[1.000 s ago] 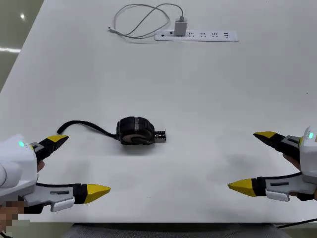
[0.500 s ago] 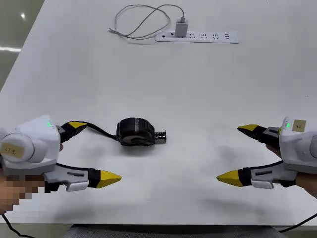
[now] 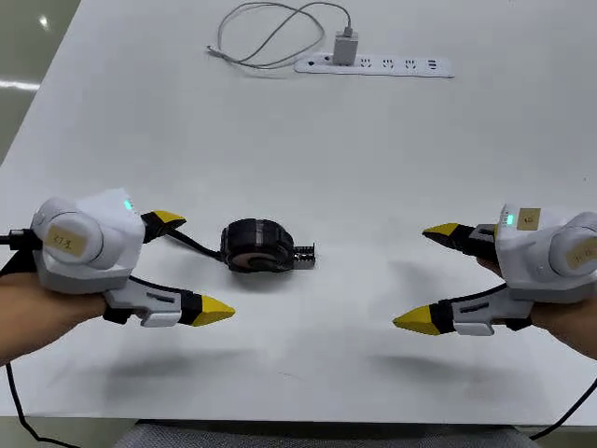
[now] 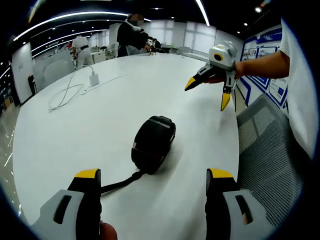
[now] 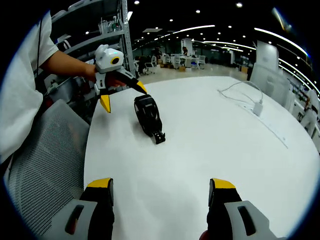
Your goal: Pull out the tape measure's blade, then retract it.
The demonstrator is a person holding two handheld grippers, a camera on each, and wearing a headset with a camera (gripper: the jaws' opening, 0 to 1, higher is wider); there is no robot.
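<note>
Your left gripper (image 3: 198,266) and right gripper (image 3: 416,276) both hung wide open and empty above the near edge of the table (image 3: 392,168), with the tape measure (image 3: 256,246) resting between them, closer to the left, its blade wound in. To do this well, I judge you had to clamp the left jaws across the case and pinch the hook tab (image 3: 305,254) with the right, pulling level. The strap (image 3: 191,245) trailing towards your left gripper could snag; the power strip (image 3: 396,66) and charger (image 3: 345,47) lay clear at the far edge.
</note>
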